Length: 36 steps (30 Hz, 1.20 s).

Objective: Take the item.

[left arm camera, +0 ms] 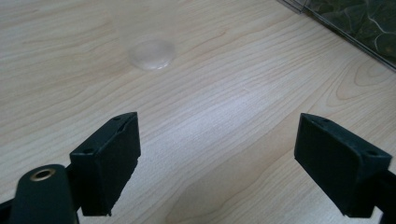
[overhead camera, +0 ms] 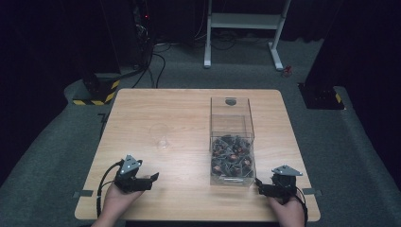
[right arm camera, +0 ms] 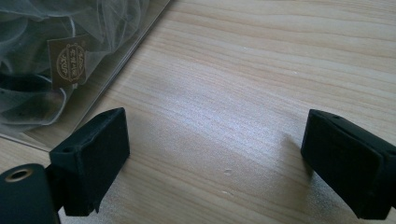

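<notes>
- The left gripper (overhead camera: 142, 179) sits at the lower left of the high view, resting on the wooden table (overhead camera: 189, 109); its jaws stand wide apart and hold nothing.
- In the left gripper view, the clear plastic cup (left arm camera: 152, 53) is in the upper left of the frame, straight ahead of the open jaws but well apart from them.
- The right gripper (overhead camera: 265, 188) is at the lower right of the high view, just beside the near corner of the clear box (overhead camera: 231, 142); its jaws are also wide and empty.
- In the right gripper view, the mesh pouches (right arm camera: 42, 56) with a brown label fill the upper left, behind the box wall.
- I judge the cup is light, thin and slippery, and it can crush or tip easily; a soft hold across its wall near the middle seems best.
- The pouches look soft and light; one can pinch the gathered fabric from above.
- Both hands lie low at the bottom edge, forearms coming in from below, grippers pointing forward and slightly inward.
</notes>
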Tool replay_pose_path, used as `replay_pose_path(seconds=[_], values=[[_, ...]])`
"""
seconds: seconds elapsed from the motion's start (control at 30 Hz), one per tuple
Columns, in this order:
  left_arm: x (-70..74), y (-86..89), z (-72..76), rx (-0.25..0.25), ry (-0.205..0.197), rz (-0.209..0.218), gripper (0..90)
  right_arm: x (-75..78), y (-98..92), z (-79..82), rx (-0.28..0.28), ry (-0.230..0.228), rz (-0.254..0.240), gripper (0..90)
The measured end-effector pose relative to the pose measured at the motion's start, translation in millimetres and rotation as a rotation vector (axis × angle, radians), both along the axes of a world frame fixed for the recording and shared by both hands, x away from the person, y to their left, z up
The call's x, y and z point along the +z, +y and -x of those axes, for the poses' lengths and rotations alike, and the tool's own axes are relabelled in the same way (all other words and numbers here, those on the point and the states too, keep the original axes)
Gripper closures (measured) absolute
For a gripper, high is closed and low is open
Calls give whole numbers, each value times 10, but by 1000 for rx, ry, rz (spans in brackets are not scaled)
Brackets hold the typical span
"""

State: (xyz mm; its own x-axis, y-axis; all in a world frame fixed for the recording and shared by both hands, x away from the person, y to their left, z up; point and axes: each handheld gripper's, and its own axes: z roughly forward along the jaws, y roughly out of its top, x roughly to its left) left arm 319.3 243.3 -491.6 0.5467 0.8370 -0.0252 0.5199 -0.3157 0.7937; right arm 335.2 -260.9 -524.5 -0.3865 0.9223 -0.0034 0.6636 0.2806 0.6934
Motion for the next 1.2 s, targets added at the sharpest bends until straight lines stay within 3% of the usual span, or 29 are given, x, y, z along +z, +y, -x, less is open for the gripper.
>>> replay_pose_path(seconds=[0.57, 1.2], values=[[257, -260, -18, -64, -62, 37, 160, 0, 0, 0, 0, 0, 0, 77], [453, -564, -73, -130, -78, 79, 171, -1, -3, 1, 4, -2, 2, 77]])
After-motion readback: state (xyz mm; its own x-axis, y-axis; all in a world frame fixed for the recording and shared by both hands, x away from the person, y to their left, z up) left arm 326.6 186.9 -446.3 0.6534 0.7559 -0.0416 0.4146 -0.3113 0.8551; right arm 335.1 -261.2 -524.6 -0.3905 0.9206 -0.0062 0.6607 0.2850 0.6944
